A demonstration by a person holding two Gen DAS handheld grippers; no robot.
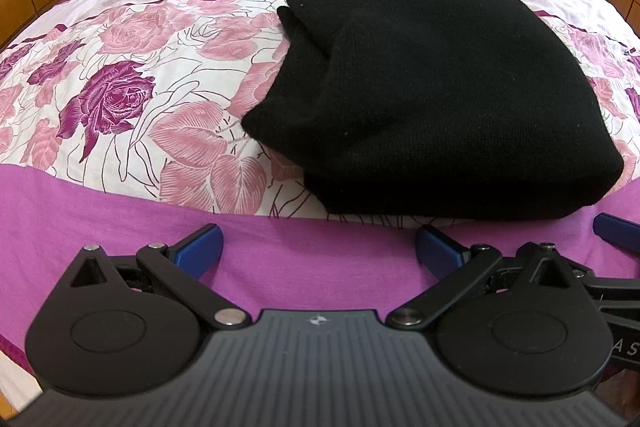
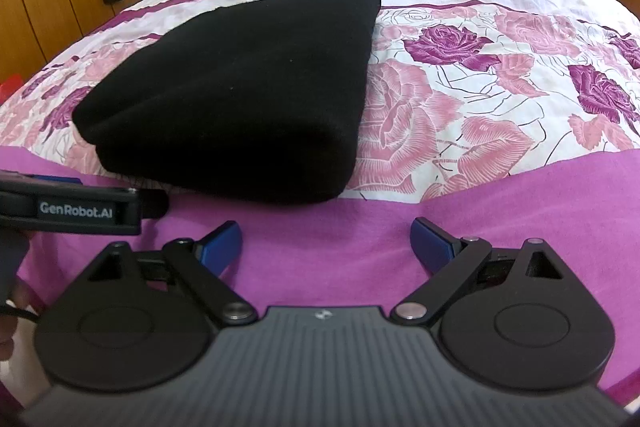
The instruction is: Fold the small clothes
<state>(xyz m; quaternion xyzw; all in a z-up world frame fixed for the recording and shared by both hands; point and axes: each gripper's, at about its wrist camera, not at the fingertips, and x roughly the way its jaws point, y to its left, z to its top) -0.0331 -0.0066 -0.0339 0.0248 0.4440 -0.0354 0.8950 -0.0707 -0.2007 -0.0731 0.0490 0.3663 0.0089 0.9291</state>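
Your left gripper [image 1: 319,247] and right gripper [image 2: 326,241] both hang with jaws spread wide and empty over the bedspread [image 1: 168,95]. The folded black garment [image 1: 440,99] lies on it just beyond them, at one o'clock from your left gripper and eleven o'clock from your right.

The left hand-held gripper [image 1: 319,245] is level and low, its blue-padded fingers [image 1: 200,247] spread wide and holding nothing. The right hand-held gripper [image 2: 326,245] sits just beside it, likewise spread and empty. Each one's edge shows in the other's view.
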